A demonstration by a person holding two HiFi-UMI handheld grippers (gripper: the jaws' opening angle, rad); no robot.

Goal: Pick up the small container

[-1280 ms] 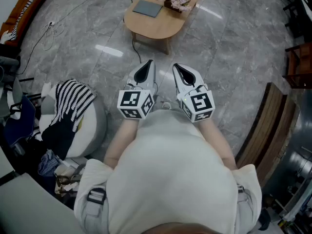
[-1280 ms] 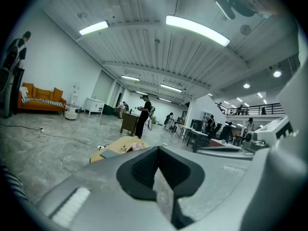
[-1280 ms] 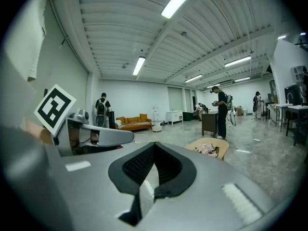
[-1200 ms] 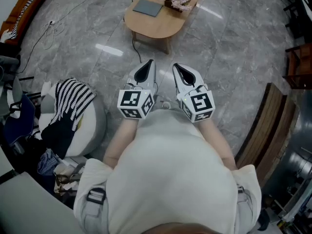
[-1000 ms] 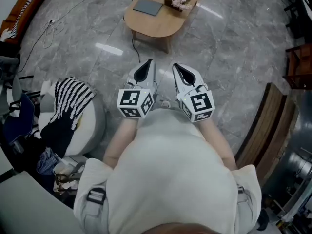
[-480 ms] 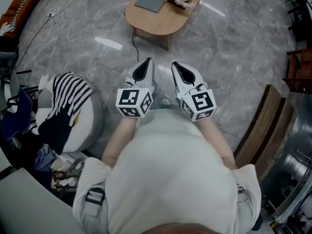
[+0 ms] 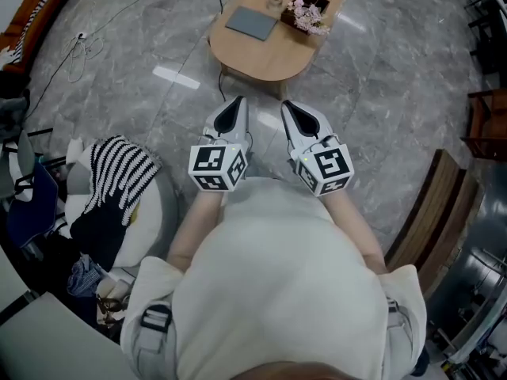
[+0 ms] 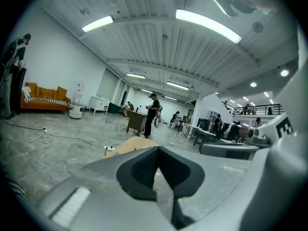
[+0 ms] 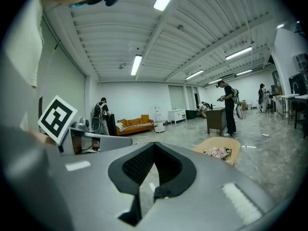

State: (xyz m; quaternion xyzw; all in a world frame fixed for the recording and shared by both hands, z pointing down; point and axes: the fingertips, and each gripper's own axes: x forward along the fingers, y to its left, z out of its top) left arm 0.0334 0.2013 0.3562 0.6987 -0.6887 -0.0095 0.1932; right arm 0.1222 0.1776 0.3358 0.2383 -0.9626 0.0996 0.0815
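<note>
**Both Tools Closed and Empty; Small Container on the Far Surface**

The person is holding the left tool and the right tool side by side in front of the torso. Both are pointing toward 12 o'clock above the grey stone floor. Each tool's jaws are meeting at the tips, with nothing sitting between them.

At 9 o'clock of the tools, a black-and-white striped cloth is lying over a pale round pouf.

At 12 o'clock, well apart from both tools, an oval wooden surface is standing. It is carrying a flat grey pad and a dark box of pink flowers. Roughly between them, toward the far edge, the small container is resting, too small for detail.
</note>
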